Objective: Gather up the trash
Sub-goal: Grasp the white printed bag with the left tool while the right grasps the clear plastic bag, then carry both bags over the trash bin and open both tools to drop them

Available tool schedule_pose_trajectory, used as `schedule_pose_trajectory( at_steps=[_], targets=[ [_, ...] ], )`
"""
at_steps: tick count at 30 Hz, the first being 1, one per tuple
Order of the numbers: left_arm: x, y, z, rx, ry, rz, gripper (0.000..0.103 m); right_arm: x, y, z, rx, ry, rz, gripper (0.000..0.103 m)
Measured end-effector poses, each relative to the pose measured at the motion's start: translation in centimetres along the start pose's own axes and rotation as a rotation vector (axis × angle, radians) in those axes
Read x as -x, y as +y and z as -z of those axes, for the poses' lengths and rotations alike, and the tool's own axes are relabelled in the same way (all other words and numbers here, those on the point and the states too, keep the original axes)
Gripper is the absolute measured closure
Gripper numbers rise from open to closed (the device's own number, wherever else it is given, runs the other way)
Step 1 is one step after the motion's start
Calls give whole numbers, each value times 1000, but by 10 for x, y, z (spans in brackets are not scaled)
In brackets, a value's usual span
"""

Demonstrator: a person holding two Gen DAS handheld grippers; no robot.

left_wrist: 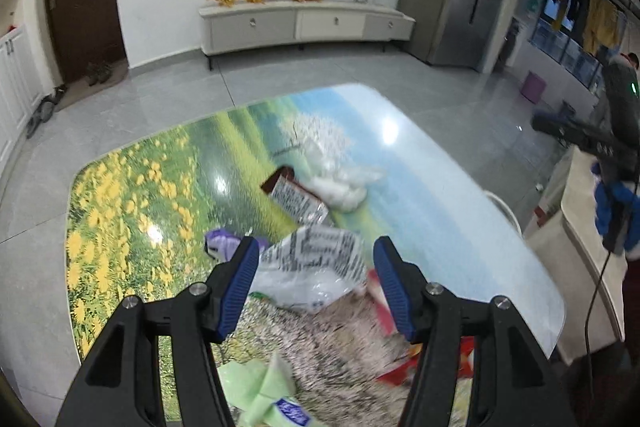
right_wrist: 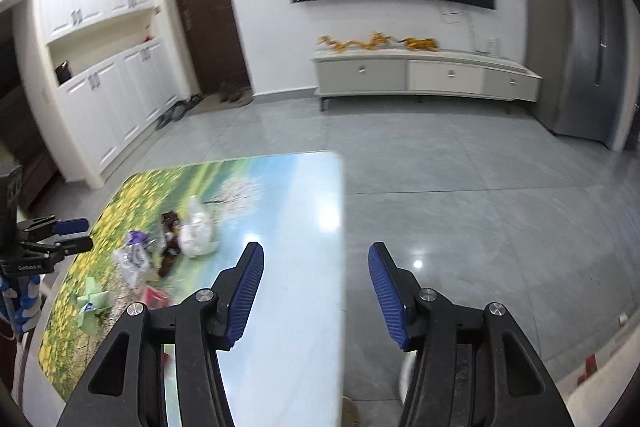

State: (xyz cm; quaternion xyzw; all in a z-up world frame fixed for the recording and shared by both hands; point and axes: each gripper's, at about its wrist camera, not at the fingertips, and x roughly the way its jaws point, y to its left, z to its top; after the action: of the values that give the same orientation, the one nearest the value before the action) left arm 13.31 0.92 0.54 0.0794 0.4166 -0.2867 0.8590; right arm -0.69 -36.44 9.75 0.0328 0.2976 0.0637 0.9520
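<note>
Blue ribbed pads of the left gripper [left_wrist: 314, 253] are spread wide, empty, above a crinkled clear printed plastic wrapper [left_wrist: 316, 267]. Other litter is scattered on the glossy meadow-print table [left_wrist: 440, 187]: a crumpled white tissue [left_wrist: 340, 187] and a green paper scrap [left_wrist: 256, 387]. The right gripper [right_wrist: 316, 259] is held wide open, empty, over the table's edge and grey tiled floor [right_wrist: 480, 187].

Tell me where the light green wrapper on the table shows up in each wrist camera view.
Left wrist: the light green wrapper lies at the bottom edge, low between the open left gripper fingers.
Right wrist: it sits at lower left, near the table edge.
Shared landmark: the white crumpled bag.
</note>
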Motion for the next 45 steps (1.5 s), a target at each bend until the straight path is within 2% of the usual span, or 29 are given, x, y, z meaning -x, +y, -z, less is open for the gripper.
schedule_pose_trajectory(
  at_steps=[12,15,20,22,25,26,27,30,39,45],
  targets=[
    [-60,9,-6,-105,94,91,45,-138,89,-24,120,169,-198,51],
    [-73,7,-7,-139,123,103,45,-172,102,-23,126,217,-231,51],
    [-90,7,-2,-154,157,116,47,-206,109,-20,114,267,-256,51],
    [-93,9,1,-143,166,125,55,-216,110,-18,110,287,-269,53],
    [-96,9,7,-123,173,154,69,-230,113,-13,113,321,-287,64],
    [-95,8,8,-119,172,164,79,-231,113,-12,113,325,-291,71],
    [-94,6,9,-113,171,171,82,-232,113,-11,111,326,-294,76],
    [-88,1,11,-103,155,170,86,-225,111,-12,100,301,-292,77],
    [-27,-1,7,-26,34,143,88,-157,102,-25,84,181,-293,77],
    [31,-4,1,15,-63,60,88,-87,101,-36,105,75,-294,77]
  ],
)
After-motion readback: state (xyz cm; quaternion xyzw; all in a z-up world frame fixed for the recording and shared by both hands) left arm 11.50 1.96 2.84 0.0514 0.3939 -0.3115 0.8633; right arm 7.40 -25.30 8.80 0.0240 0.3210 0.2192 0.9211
